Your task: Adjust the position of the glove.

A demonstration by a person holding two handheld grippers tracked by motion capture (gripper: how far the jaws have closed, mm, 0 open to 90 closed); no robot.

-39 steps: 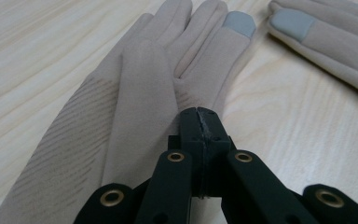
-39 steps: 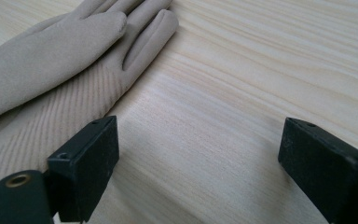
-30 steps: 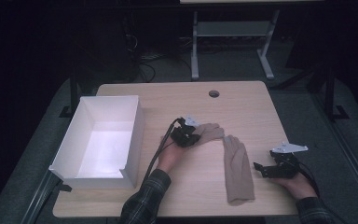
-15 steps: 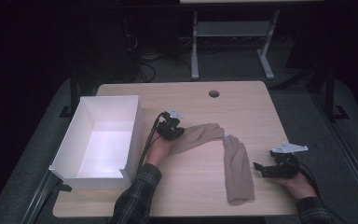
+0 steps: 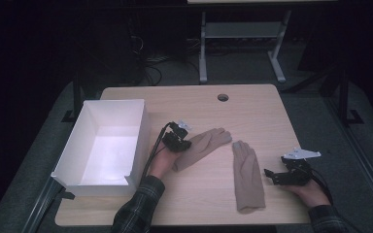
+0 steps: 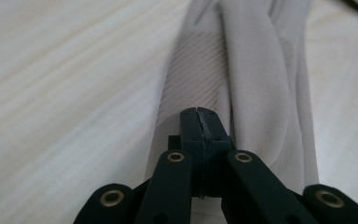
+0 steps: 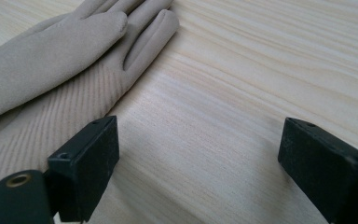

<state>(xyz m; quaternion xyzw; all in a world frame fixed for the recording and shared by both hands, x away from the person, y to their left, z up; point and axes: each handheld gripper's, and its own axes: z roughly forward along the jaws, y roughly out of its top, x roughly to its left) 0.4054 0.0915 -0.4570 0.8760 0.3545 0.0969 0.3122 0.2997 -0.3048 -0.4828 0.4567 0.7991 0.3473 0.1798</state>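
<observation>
My left tool (image 5: pixel 183 142) is clenched on the cuff of 1 glove (image 5: pixel 205 144) mid-bench; my right tool (image 5: pixel 271 175) rests released beside the other glove (image 5: pixel 247 174).

Two black hand-held grippers: the left gripper (image 5: pixel 180 141) has brass-coloured rivets and a trailing black cable; the right gripper (image 5: pixel 272 175) carries a grey three-cornered plate. Dark plaid sleeves at lower frame.

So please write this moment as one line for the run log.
left claw: shut on left glove | right claw: open, beside right glove | box: nothing inside
</observation>
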